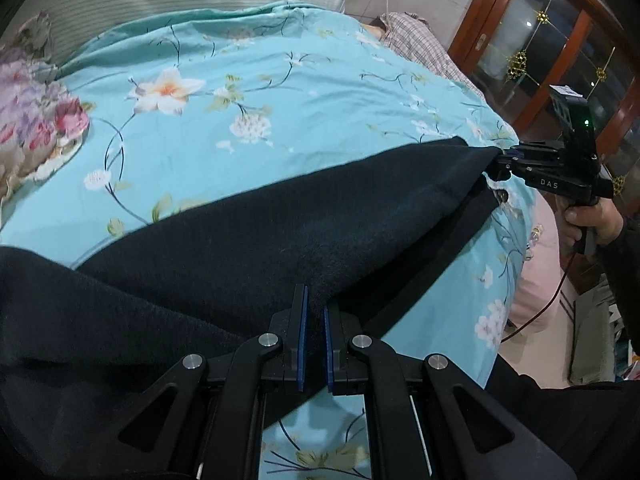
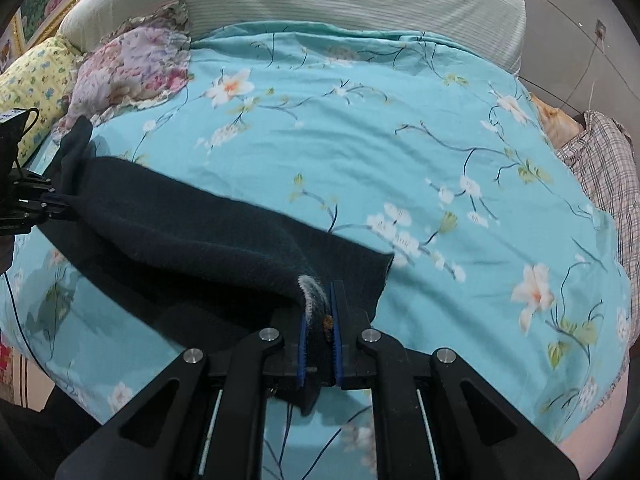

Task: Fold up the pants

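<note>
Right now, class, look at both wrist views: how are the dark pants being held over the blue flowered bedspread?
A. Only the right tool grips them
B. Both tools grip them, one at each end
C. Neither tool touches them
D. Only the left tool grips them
B: the left tool and the right tool each pinch dark cloth of the pants, stretched between them above the bedspread.

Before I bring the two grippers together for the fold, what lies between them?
Only the dark pants, stretched from the left gripper to the right gripper above the floral bedspread; the left wrist view shows it.
</note>
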